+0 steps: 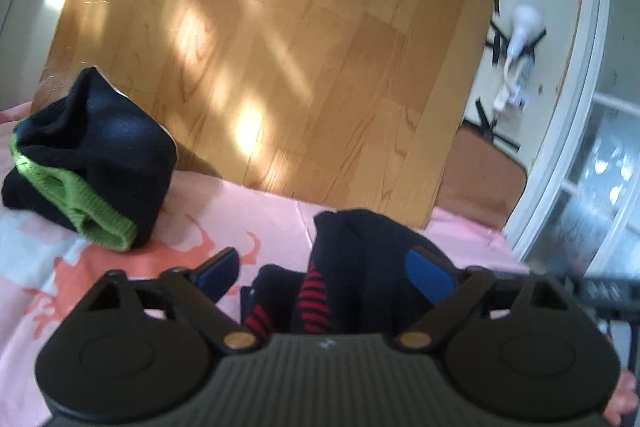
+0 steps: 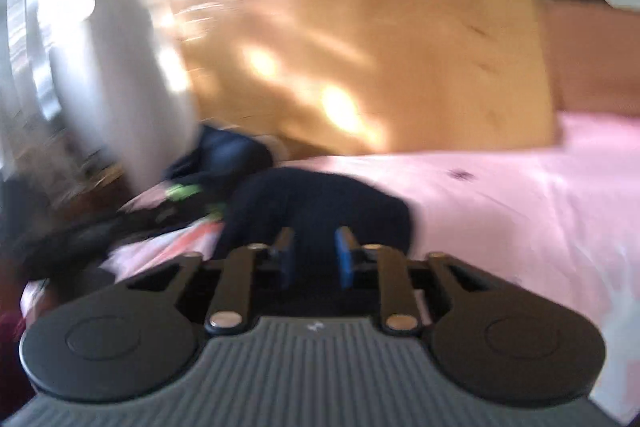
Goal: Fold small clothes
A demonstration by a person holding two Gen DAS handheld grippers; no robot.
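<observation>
In the left wrist view, my left gripper (image 1: 326, 269) is wide open, its blue-padded fingers on either side of a dark navy sock with red stripes (image 1: 352, 275) lying bunched on the pink sheet (image 1: 256, 211). A folded navy sock bundle with a green cuff (image 1: 92, 163) sits to the left. In the blurred right wrist view, my right gripper (image 2: 314, 259) has its blue pads (image 2: 344, 259) a narrow gap apart, right behind a dark navy sock (image 2: 320, 203); whether it grips cloth is unclear. The green-cuffed bundle (image 2: 188, 193) lies further left.
A wooden board (image 1: 280, 47) stands at the far edge of the bed. A white wall with black tape and a plug (image 1: 516, 39) and a window (image 1: 592, 187) are at right. In the right wrist view a white curtain (image 2: 112, 67) hangs at left.
</observation>
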